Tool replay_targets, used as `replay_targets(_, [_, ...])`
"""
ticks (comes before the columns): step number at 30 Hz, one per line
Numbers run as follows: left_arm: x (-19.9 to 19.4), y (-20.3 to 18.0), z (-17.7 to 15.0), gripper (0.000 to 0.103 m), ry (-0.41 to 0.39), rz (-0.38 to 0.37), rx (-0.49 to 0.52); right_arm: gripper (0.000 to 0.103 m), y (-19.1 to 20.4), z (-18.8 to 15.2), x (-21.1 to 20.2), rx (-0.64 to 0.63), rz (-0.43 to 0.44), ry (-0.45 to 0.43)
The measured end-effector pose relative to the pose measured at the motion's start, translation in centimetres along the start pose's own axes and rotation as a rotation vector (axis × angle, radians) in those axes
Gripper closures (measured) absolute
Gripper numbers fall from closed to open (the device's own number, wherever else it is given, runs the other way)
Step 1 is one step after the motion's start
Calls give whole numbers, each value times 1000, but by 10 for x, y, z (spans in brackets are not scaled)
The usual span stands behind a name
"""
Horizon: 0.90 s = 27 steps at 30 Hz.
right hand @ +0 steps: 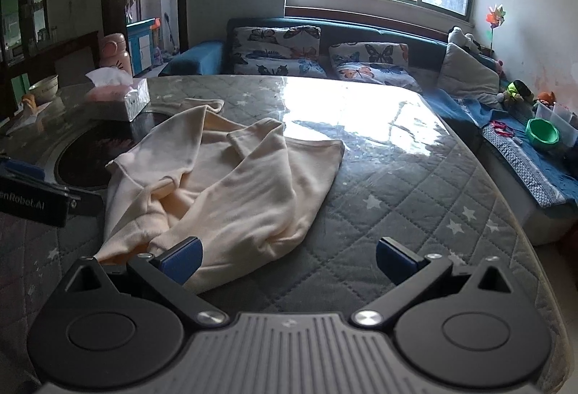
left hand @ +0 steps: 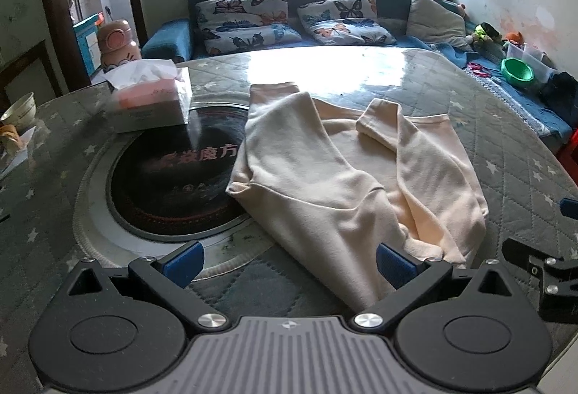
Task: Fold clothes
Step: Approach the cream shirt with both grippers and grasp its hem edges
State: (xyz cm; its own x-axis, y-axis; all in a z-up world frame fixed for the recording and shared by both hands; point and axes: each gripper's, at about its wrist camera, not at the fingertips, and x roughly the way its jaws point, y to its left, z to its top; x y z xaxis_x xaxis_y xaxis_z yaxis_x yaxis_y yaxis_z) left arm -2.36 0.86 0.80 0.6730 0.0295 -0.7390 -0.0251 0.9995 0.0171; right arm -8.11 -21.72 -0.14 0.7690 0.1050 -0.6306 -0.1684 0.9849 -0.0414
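Observation:
A cream long-sleeved garment (left hand: 346, 177) lies on the quilted grey table cover (left hand: 505, 141), both sleeves folded in across the body. My left gripper (left hand: 289, 265) is open just before its near edge, the right fingertip (left hand: 393, 264) over the cloth. In the right wrist view the garment (right hand: 231, 177) lies left of centre. My right gripper (right hand: 289, 260) is open, its left fingertip (right hand: 182, 260) over the near hem, the right one over bare cover. Neither holds anything.
A tissue box (left hand: 151, 101) stands at the back left beside a dark round inset plate (left hand: 169, 181). A pink bottle (left hand: 117, 43) and a bowl (left hand: 20, 110) are further left. A blue sofa with butterfly pillows (left hand: 249, 18) lies behind; a green bowl (left hand: 517, 69) sits right.

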Motion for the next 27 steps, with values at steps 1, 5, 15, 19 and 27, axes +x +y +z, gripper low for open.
replay_targets(1, [-2, 1, -1, 0, -2, 1, 0, 0, 1, -1, -1, -4, 2, 0])
replay_targets(5, [-7, 1, -6, 0, -11, 6, 5, 0, 6, -5, -7, -22, 4, 3])
replay_targets(15, [-17, 2, -15, 0, -22, -5, 1, 0, 10, -10, -15, -41, 10, 4])
replay_targets(19, [-13, 1, -7, 0, -25, 10, 1, 0, 10, -8, -15, -44, 16, 7])
replay_targets(27, [-4, -14, 12, 0, -47, 11, 53, 0, 6, 2, -5, -47, 21, 20])
